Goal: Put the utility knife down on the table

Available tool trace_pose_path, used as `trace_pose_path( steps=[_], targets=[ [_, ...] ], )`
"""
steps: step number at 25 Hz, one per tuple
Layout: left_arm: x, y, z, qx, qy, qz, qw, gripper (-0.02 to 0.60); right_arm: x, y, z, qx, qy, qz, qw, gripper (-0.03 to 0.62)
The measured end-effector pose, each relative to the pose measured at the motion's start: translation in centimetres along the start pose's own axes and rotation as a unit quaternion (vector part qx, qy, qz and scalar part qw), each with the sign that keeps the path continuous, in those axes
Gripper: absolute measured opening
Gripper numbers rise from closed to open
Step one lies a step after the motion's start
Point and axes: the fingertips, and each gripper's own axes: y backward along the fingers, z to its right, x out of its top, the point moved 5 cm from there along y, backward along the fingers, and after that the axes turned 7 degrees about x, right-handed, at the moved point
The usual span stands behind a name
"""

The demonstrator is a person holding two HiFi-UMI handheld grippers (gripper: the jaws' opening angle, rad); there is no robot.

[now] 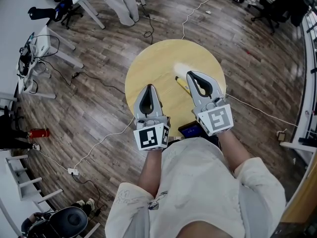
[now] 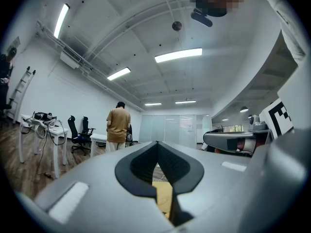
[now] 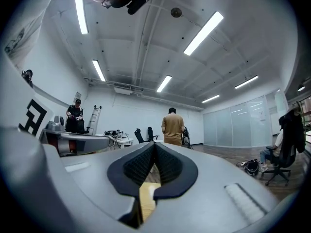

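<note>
- The utility knife [image 1: 181, 84], yellow, lies flat on the round wooden bench [image 1: 158, 63], a little right of its middle, and neither tool has hold of it.
- The right tool [image 1: 190, 75] is held over the bench with its tip just beside the knife. In the head view its body covers the knife's near end.
- In the right gripper view, the right tool's jaws are pressed together at the tips with nothing between them. Only a strip of the bench's wood shows through the gap behind the tips.
- The left tool [image 1: 150, 87] is over the near left part of the bench, apart from the knife, and points away from the person.
- In the left gripper view, its jaws also meet tip to tip and are empty, with bench wood visible below.
- A dark device with a blue screen [image 1: 190, 129] lies at the bench's near edge, partly under the right tool's marker cube.
- A white cable [image 1: 198, 6] trails over the wooden floor [image 1: 99, 98] beyond the bench.
- A person in a tan shirt [image 2: 118, 123] stands far across the room, back turned.
</note>
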Motion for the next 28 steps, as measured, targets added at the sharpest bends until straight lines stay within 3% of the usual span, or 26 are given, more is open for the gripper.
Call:
trace_pose_path(
  steps=[28],
  targets=[
    [0.7,-0.1,0.0,-0.003,-0.012,-0.001,0.9999,0.015,-0.2,0.5,1.5,-0.02,-0.006,0.005,1.0,0.006]
  ],
)
